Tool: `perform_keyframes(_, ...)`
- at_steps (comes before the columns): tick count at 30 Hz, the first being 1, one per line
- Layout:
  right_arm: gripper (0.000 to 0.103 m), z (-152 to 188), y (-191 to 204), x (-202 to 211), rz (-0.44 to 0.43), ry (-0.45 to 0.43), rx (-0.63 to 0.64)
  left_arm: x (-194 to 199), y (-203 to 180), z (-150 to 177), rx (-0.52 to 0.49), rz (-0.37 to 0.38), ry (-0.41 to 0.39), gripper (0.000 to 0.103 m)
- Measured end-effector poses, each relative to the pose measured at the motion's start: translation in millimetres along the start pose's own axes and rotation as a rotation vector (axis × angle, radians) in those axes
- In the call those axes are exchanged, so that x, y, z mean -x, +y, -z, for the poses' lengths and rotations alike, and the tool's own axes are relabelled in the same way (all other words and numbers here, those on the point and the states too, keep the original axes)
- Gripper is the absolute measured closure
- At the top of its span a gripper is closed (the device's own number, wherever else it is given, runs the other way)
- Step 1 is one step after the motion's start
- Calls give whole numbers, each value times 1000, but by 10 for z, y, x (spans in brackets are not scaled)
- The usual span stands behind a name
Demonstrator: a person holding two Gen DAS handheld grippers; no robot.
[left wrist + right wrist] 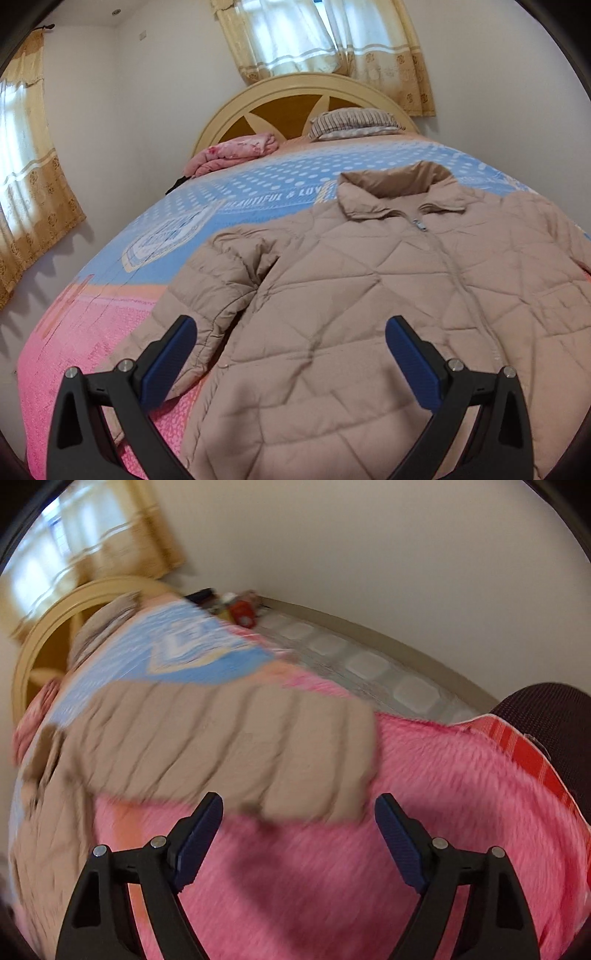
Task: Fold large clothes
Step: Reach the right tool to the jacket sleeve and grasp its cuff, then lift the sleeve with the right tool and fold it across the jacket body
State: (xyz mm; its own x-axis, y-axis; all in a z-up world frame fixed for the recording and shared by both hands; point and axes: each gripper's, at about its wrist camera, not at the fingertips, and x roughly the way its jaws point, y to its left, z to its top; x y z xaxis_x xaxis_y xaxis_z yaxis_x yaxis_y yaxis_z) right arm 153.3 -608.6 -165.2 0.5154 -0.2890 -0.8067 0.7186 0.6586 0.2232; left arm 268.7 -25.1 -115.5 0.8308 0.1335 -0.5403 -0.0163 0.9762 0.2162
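Note:
A beige quilted jacket lies face up and zipped on the bed, collar toward the headboard. Its left sleeve lies bent beside the body. My left gripper is open and empty, hovering above the jacket's lower hem. In the blurred right wrist view the jacket's other sleeve stretches out across the bedspread. My right gripper is open and empty, just short of that sleeve's cuff end.
The bed has a pink and blue bedspread. A folded pink blanket and a striped pillow lie by the cream headboard. Curtained windows and walls surround the bed. A dark chair back stands at right.

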Motion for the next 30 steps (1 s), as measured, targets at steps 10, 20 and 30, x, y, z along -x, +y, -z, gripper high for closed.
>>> perform_keyframes(10,22,-221,-142,-413,0,106,-65,-348,-10,-181,15,-30,42,0)
perform_keyframes(20,78,-250,39,-562,-95,137,-25,-313,-47,-170,18,-8,44,0)
perform_keyframes(30,94,-480,416,32,-77,-64,163,-303,-10,-179,21,-9,41,0)
